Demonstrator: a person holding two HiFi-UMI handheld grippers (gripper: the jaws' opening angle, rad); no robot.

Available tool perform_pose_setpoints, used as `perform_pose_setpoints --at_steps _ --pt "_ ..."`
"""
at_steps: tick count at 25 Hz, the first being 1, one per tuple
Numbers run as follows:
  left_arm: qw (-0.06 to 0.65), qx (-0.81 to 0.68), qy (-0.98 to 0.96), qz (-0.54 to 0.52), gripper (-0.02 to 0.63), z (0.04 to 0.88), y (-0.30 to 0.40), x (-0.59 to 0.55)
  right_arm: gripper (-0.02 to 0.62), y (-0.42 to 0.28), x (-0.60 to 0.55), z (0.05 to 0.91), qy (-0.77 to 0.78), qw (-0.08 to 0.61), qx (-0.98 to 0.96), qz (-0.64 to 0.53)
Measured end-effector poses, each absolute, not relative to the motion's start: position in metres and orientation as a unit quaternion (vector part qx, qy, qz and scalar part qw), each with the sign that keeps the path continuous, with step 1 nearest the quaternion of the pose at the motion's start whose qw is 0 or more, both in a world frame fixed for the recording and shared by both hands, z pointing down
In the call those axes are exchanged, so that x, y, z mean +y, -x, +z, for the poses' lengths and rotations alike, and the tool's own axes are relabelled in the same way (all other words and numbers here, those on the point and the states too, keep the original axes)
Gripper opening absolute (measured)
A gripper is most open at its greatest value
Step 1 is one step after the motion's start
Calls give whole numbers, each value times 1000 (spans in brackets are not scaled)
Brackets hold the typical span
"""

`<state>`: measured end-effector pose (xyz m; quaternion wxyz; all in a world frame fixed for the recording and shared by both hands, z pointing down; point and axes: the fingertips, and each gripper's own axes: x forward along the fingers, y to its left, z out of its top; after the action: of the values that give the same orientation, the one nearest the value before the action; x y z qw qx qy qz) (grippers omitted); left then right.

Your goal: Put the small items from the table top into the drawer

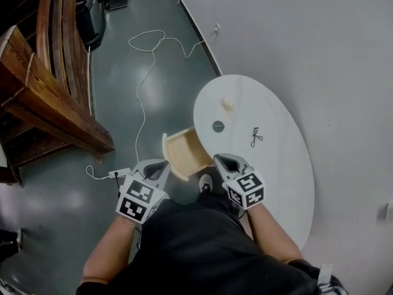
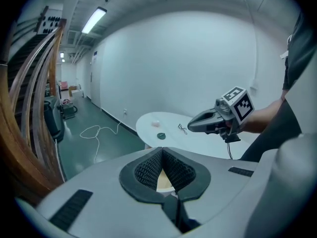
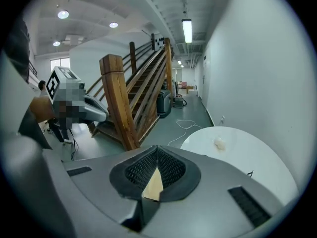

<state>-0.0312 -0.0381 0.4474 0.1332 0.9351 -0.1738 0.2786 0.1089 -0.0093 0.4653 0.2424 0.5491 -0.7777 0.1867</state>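
At centre, the grey left gripper (image 1: 161, 165) and right gripper (image 1: 221, 159), ribbed jaws closed and empty, flank the open pale wooden drawer (image 1: 184, 152).

Wooden staircase (image 1: 49, 97), dark green floor (image 1: 123, 85), white wall (image 1: 295, 35)

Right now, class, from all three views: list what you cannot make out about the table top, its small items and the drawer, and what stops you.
Pale lump and dark disc: too small in every view to name.
Black tool: head view, too thin to tell its kind.
Drawer: head view, its inner end lies hidden under the table.
Table's near end: head view, covered by the person's right forearm.
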Motion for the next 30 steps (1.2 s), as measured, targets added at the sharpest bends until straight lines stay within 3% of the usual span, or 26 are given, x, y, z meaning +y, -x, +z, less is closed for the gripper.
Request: perform_pose_setpoints --at_steps 6,12,16,21,30 --pt "165 -234 -916 281 14 463 44 -63 -2 -135 -47 495 -510 314 -783 166" --pt "231 -261 -890 295 14 475 41 -61 -2 -189 -84 557 -453 439 -766 126" --pt "238 -298 -874 302 14 474 46 -60 0 -218 -100 587 -416 499 -754 99" --pt "242 -322 -859 315 14 481 52 -61 40 -230 -120 622 -378 536 -750 85" --pt "262 -331 -852 312 14 479 45 -65 44 -236 -135 651 -314 572 -753 82"
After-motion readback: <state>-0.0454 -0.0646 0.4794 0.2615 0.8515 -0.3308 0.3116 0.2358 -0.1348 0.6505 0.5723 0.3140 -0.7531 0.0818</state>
